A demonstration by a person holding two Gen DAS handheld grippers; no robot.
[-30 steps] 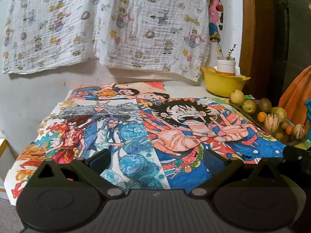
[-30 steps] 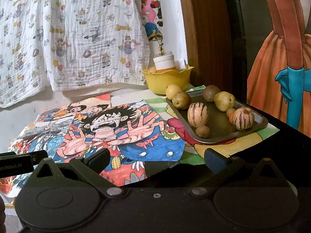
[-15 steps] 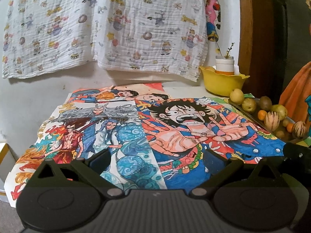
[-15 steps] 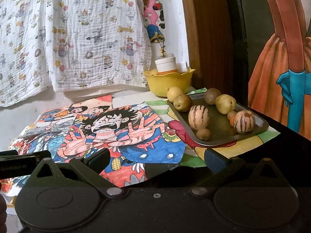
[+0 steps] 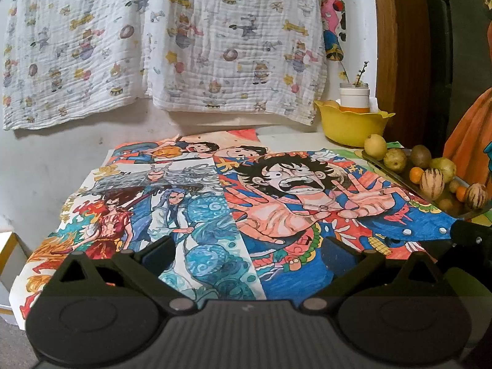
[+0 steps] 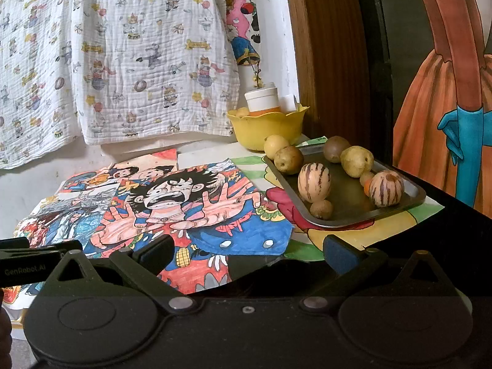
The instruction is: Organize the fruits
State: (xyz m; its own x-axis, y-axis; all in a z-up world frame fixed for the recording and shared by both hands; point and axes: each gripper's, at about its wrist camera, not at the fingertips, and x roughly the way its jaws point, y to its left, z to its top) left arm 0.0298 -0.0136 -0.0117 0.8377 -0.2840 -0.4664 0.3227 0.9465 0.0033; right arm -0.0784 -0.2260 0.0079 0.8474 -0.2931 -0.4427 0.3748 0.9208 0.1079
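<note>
Both tools spread, empty; metal tray (image 6: 409,198) of fruit runs long-axis away, leftward.

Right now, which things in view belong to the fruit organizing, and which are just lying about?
Job:
- metal tray
- two striped melons
- yellow-green fruits
- small oranges
- yellow bowl, probably
- left tongs and right tongs, both open and empty

Lying about:
- coloured cartoon drawings
- printed cloth
- white-capped jar
</note>
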